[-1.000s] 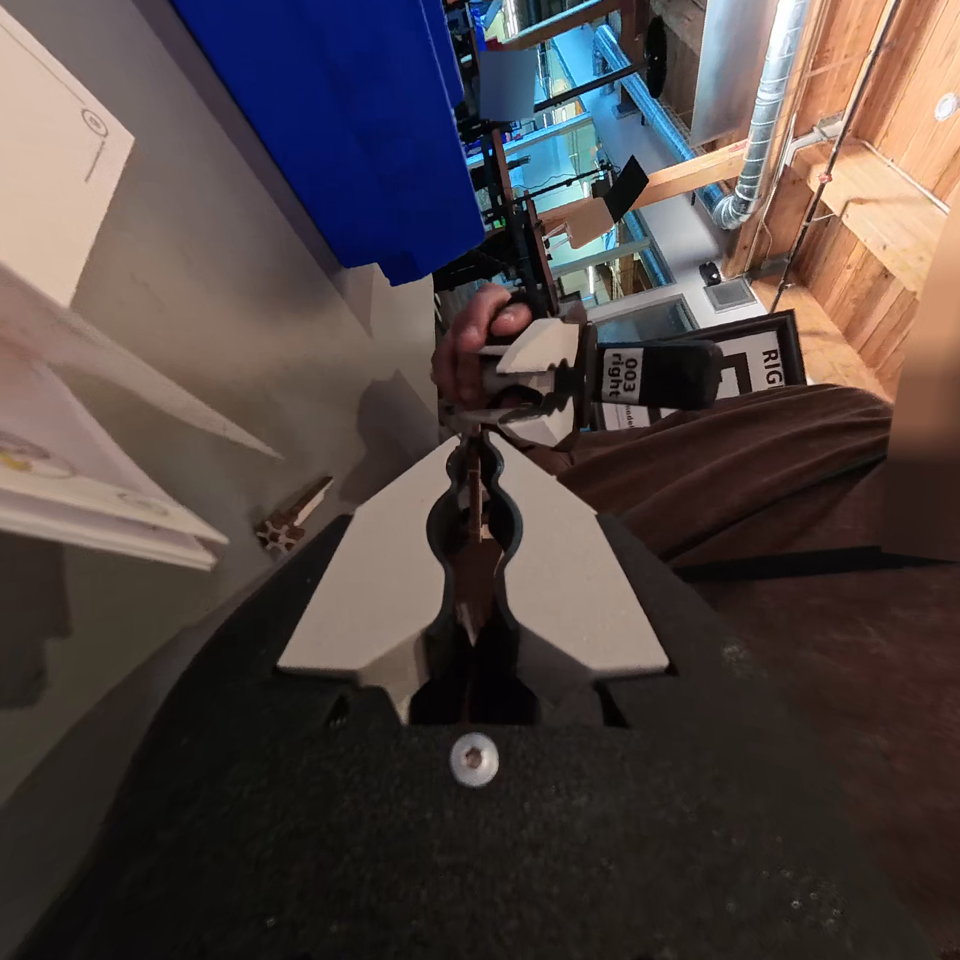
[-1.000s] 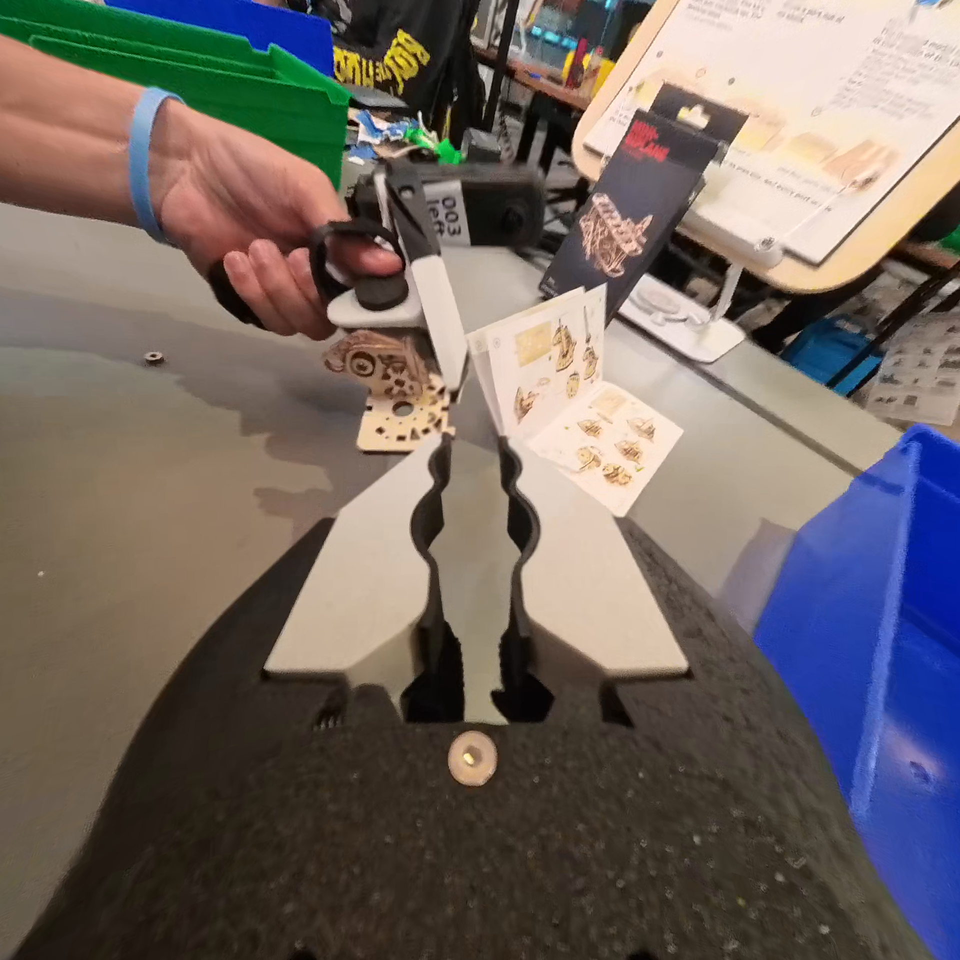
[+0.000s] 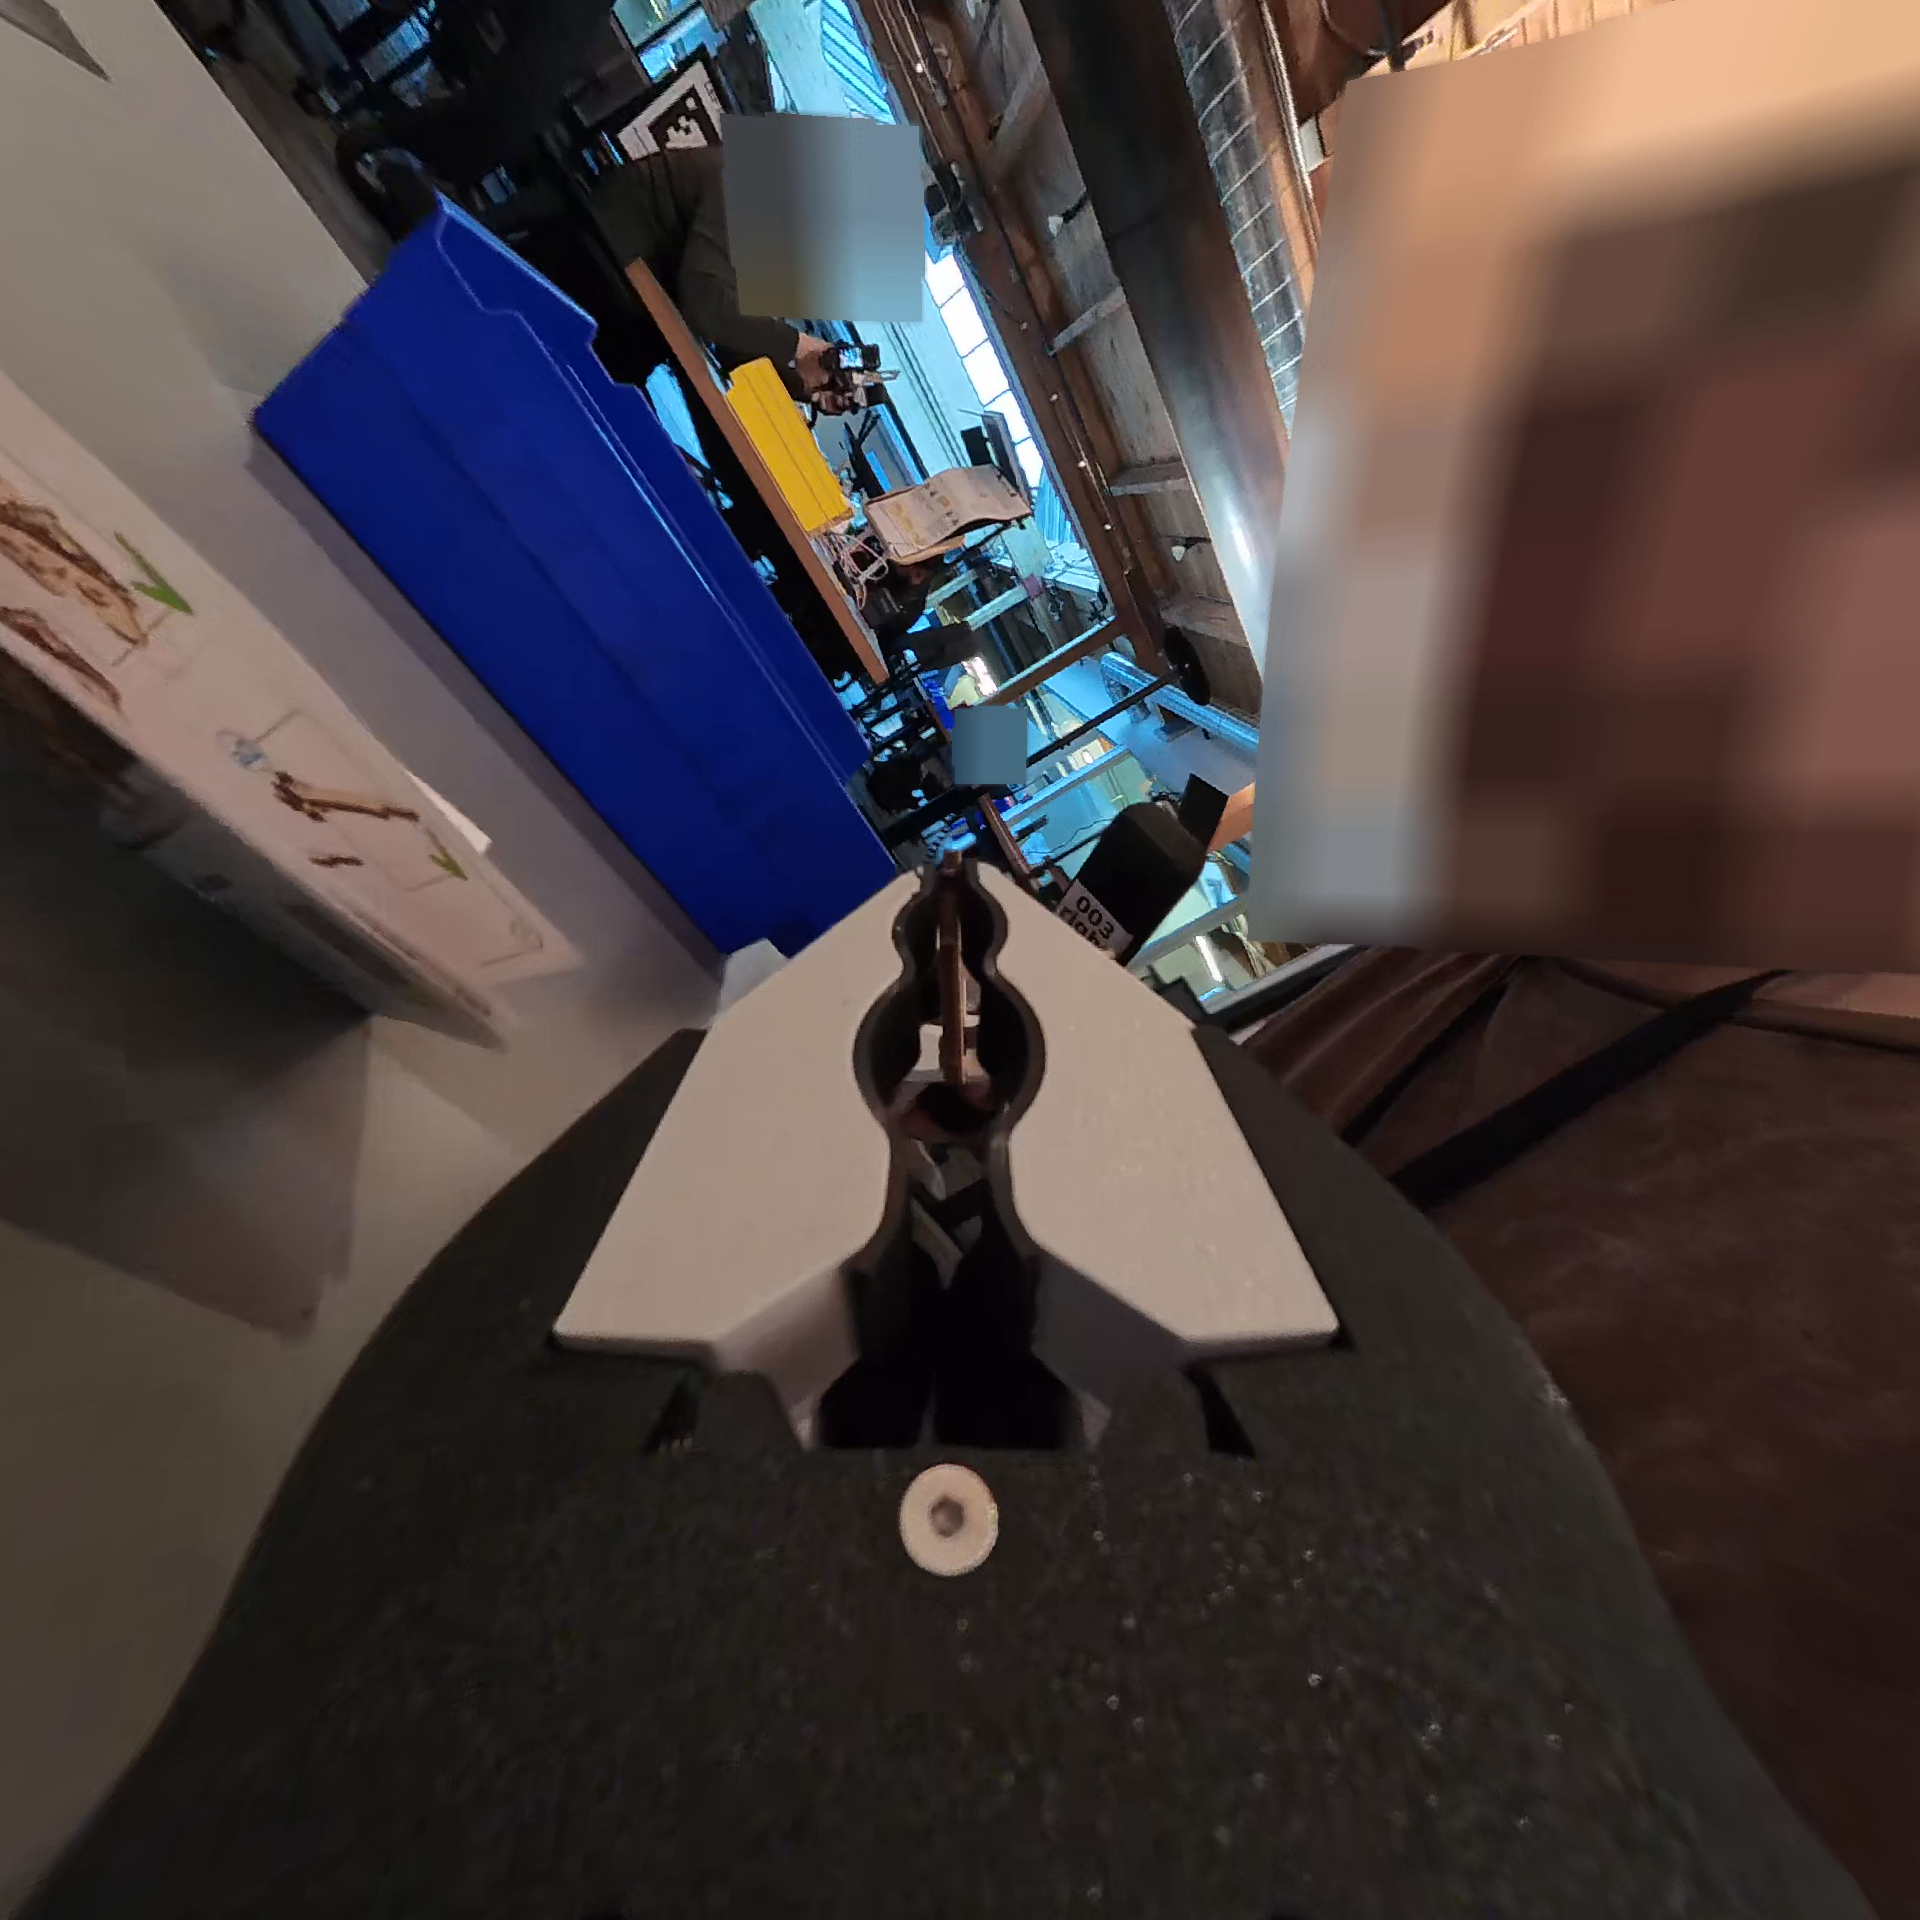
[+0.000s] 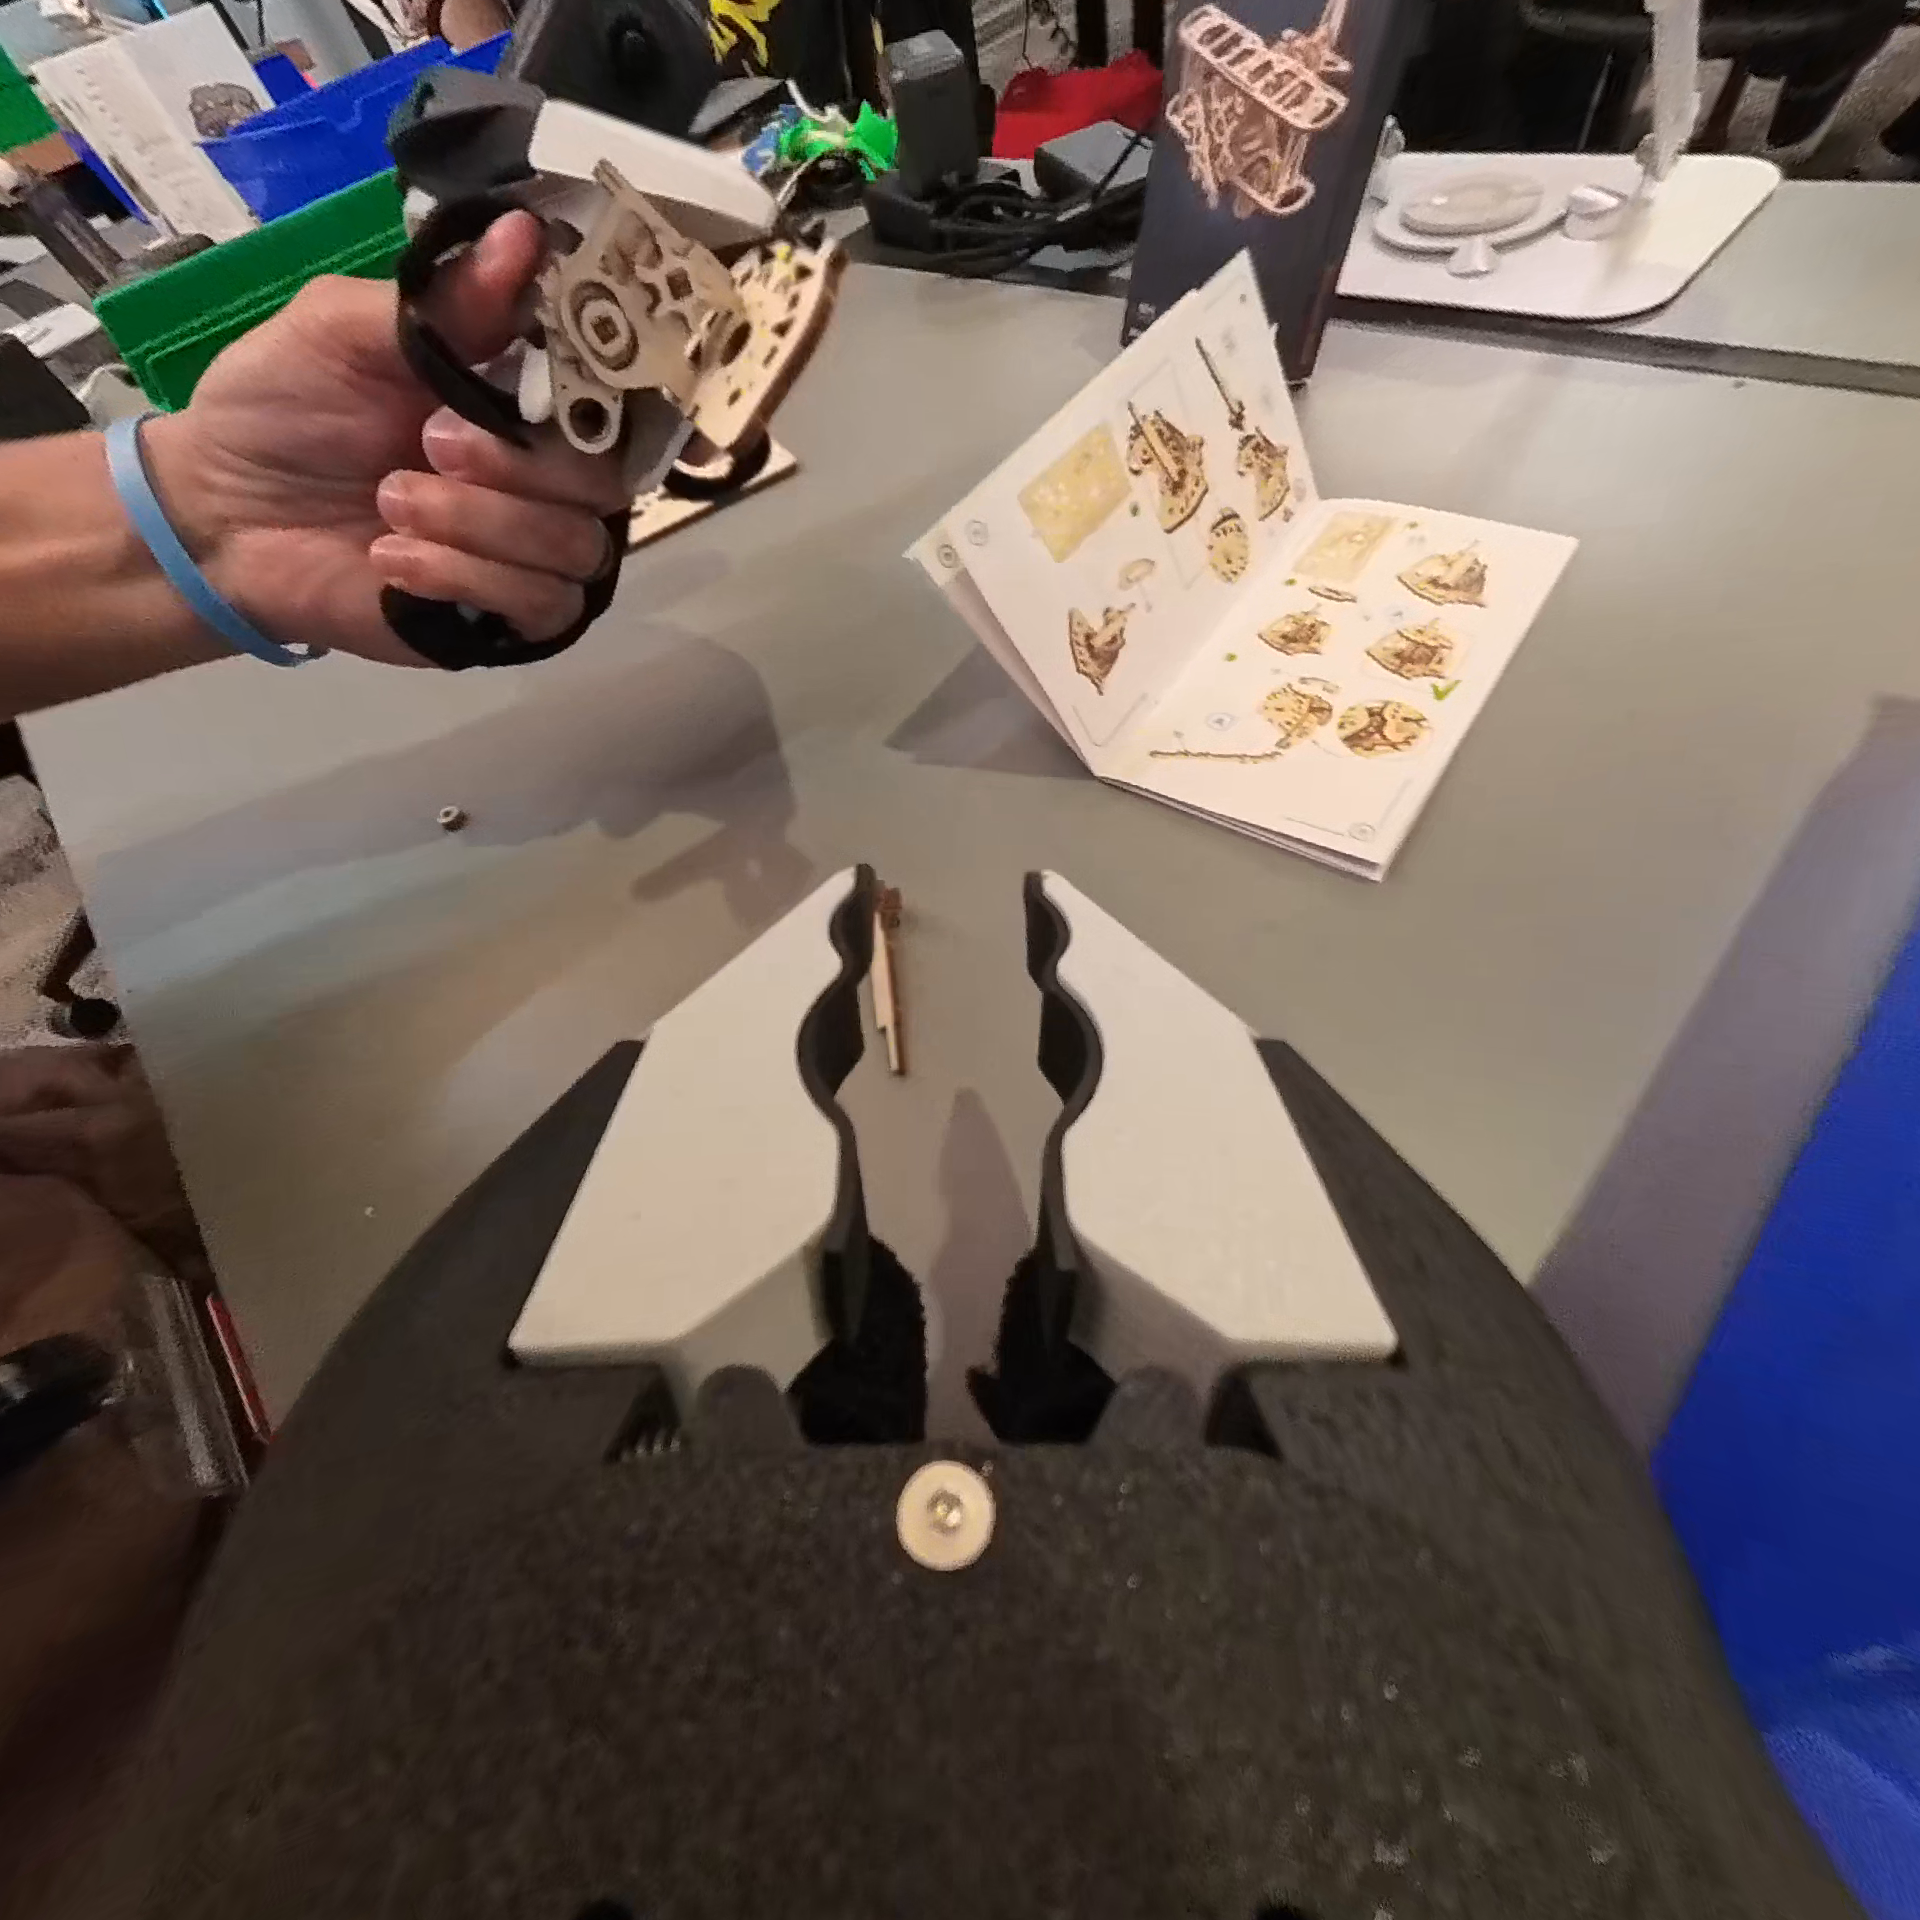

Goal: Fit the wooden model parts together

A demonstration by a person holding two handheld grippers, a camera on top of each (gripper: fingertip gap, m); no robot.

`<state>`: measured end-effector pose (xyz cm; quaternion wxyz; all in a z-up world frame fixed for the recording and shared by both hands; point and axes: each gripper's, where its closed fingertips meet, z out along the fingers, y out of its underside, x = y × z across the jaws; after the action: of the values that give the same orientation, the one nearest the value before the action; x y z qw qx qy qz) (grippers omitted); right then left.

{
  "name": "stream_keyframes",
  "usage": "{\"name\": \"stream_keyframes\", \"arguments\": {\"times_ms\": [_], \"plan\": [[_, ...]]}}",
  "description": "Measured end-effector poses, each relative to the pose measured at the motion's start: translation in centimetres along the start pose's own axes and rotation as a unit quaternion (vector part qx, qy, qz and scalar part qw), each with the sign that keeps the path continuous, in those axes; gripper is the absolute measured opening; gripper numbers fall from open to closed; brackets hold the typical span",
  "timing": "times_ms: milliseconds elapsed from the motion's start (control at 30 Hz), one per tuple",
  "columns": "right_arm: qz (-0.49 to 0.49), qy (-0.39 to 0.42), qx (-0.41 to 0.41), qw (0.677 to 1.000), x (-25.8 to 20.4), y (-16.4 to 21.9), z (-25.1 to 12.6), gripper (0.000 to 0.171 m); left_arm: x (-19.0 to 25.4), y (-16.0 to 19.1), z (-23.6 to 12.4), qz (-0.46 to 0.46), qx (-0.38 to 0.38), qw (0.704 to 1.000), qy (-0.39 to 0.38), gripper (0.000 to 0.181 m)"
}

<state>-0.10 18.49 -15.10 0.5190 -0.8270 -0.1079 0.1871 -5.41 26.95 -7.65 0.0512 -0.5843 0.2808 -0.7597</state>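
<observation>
Pale laser-cut plywood is what you've got clamped in your left gripper (image 4: 665, 312), a flat half-built wooden model assembly with gears and cutouts (image 4: 634, 312), held up off the grey tabletop (image 4: 1143, 935) and tilted. From the left wrist view you only see that assembly edge-on, a thin brown sliver (image 3: 951, 987) pinched between the grey fingers (image 3: 790, 1122), so the jaws are closed on it. Your right gripper (image 4: 945, 894) is empty with its jaws spread, pointing down at a small slim wooden stick piece (image 4: 888, 977) lying flat on the table, just inside the left finger and apparently not touching it. So I'd say you're in the fetch-the-next-part step: main body in hand, pin not picked up yet. The next move looks like it calls for shifting the right gripper a touch to the left so the stick sits centred between the fingers, then dropping low enough to close on it. It's thin and flat on the surface, so it could easily skid or flip when pinched. The open white instruction booklet with model drawings (image 4: 1247, 623) sits further back on the table, well apart from the stick, with the blue plastic bin (image 4: 1808, 1351) off to the right
</observation>
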Motion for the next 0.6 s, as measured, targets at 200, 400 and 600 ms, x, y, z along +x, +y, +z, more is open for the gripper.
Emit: {"name": "stream_keyframes", "arguments": {"times_ms": [200, 400, 600], "plan": [[0.017, -0.01, 0.002, 1.0, 0.3, 0.2, -0.3, 0.028, -0.1, -1.0, 0.7, 0.001, 0.004, 1.0, 0.004, 0.001], [0.017, -0.007, -0.011, 1.0, 0.7, 0.9, -0.2, 0.028, -1.2, -1.7, 0.3, -0.003, 0.005, 1.0, -0.017, 0.001], [0.024, -0.014, -0.032, 0.999, 0.9, 1.8, 0.2, 0.025, -2.4, -2.0, -0.3, -0.009, 0.008, 0.999, -0.034, 0.001]]}}
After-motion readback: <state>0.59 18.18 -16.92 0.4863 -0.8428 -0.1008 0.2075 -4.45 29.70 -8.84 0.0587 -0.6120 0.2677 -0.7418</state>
